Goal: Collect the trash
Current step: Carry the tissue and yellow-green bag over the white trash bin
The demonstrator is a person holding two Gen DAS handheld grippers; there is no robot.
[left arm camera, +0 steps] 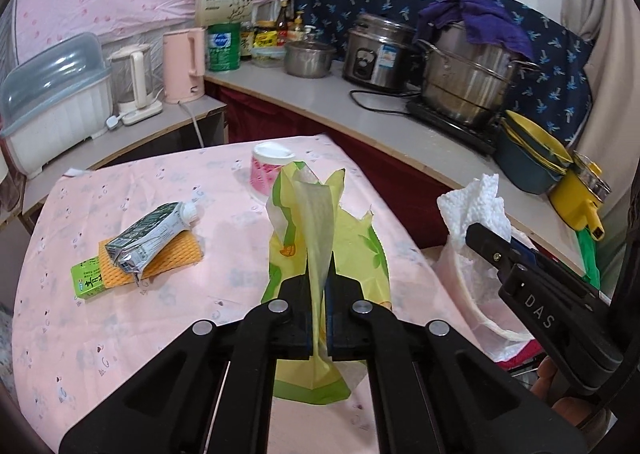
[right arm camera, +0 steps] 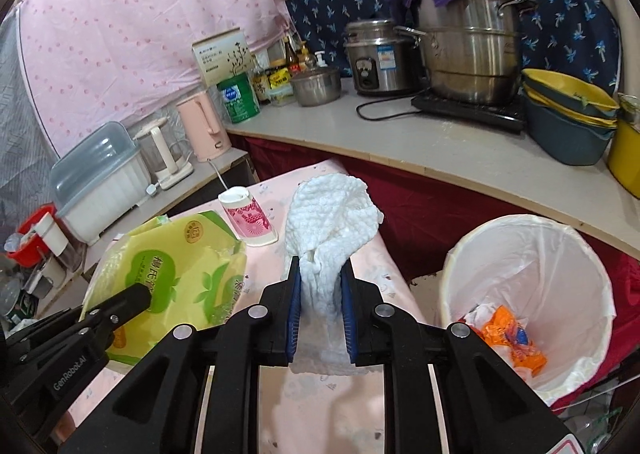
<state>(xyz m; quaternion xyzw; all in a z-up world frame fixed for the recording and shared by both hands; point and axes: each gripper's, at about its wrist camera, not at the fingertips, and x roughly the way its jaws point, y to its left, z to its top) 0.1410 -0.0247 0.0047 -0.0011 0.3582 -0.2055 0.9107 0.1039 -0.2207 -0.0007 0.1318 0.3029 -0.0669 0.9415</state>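
My left gripper [left arm camera: 319,282] is shut on a yellow-green plastic wrapper [left arm camera: 320,222] and holds it above the pink tablecloth [left arm camera: 120,326]. My right gripper [right arm camera: 320,274] is shut on a crumpled white paper towel [right arm camera: 328,222], held over the table's right edge; it also shows in the left wrist view [left arm camera: 476,206]. A white-lined trash bin [right arm camera: 532,294] stands on the floor to the right, with orange and white trash inside. On the table lie a squeezed toothpaste tube [left arm camera: 154,234], an orange sponge [left arm camera: 176,254], a green carton [left arm camera: 88,278] and a tipped pink paper cup [left arm camera: 268,166].
A counter [right arm camera: 400,142] runs behind the table with steel pots, a rice cooker, stacked bowls, kettles and a dish rack. Dark red cloth hangs below the counter. The bin sits in the gap between table and counter.
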